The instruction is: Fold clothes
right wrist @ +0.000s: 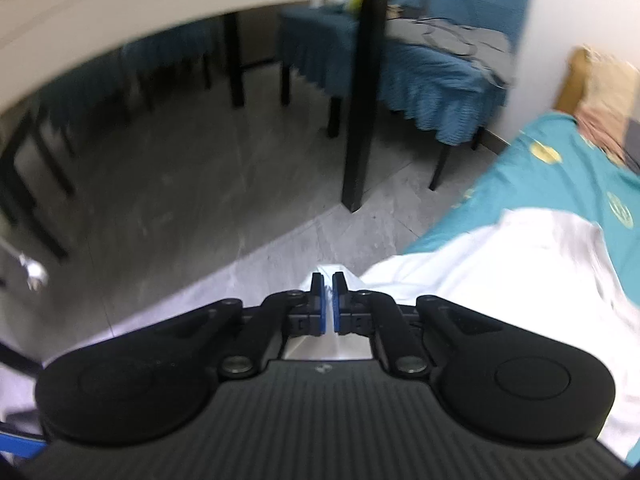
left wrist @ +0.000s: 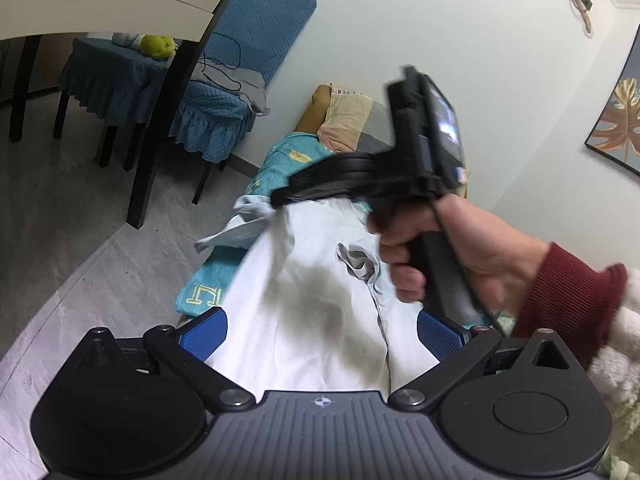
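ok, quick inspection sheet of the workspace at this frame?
Surface: teal patterned cover under the clothes.
Job's things: white garment spread out, grey stain mid-cloth, far end bunched.
Clutter: cushions at the far end.
Grippers: left gripper open over the garment; right gripper shut on a white fabric edge.
Cables: black lead along the right handle.
Surroundings: blue-covered chairs, table, grey floor.
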Available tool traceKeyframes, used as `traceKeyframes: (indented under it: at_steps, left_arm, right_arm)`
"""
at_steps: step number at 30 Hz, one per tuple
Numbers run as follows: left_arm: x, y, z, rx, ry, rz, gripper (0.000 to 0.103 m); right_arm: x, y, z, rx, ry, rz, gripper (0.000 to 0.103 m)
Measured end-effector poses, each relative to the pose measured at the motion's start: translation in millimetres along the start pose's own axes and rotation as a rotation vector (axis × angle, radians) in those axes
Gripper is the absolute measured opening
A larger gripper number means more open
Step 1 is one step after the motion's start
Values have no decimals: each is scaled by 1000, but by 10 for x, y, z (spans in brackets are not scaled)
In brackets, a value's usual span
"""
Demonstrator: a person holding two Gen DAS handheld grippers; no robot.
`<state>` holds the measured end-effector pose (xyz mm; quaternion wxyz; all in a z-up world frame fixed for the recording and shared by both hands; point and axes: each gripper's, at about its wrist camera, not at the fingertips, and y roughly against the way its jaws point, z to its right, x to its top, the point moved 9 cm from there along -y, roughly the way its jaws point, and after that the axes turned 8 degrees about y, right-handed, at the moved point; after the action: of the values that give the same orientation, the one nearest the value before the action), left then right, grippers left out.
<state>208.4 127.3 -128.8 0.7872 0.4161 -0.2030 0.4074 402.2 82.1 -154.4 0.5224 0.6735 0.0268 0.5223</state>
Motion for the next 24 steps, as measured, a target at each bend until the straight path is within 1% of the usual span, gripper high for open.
traceKeyframes:
  at_steps: [2,4,6,8,11,13,14,16,18,19,22,24]
  left_arm:
    - [-26,8,40,0,-9,3,102]
    - [-33,8,65,-3,-13,8,102]
    - [-30,-8,73,-6,-11,12,102]
    - [-36,-34,88,-11,-10,9,102]
    - [-52,-89,114,-12,-14,3,102]
    - [-73,-134,145,-8,-25,-3,102]
    - [-89,-163,158,-5,-29,-8,102]
    - [-119,-229,187,-1,-34,-20,102]
    - [-141,-296,215,11,-45,-25,102]
    - [-152,-330,229,18,-50,-27,102]
    - [-197,-414,289,46,-93,-28,102]
    - [-245,-455,349,67,-134,-22,102]
  right_arm:
    - [-74,114,152,-18,-56,16,5]
    - [-176,235,322,-28,-133,51,5]
    - [-347,373,533,-53,-225,90,5]
    - [-568,495,779,-87,-336,130,5]
    - [-1010,656,1122,-145,-530,170,5]
    - [-1328,677,1281,-173,-642,162,5]
    - [-1469,660,1324,-182,-677,147,4]
    - [-1676,640,1354,-195,-701,117,4]
    - [-1815,660,1341,-206,-705,94,4]
    - [-1859,715,1347,-219,-708,94,6]
    - [-1879,979,1330,-226,-733,125,7]
    - [-1807,1203,1258,-231,-725,159,7]
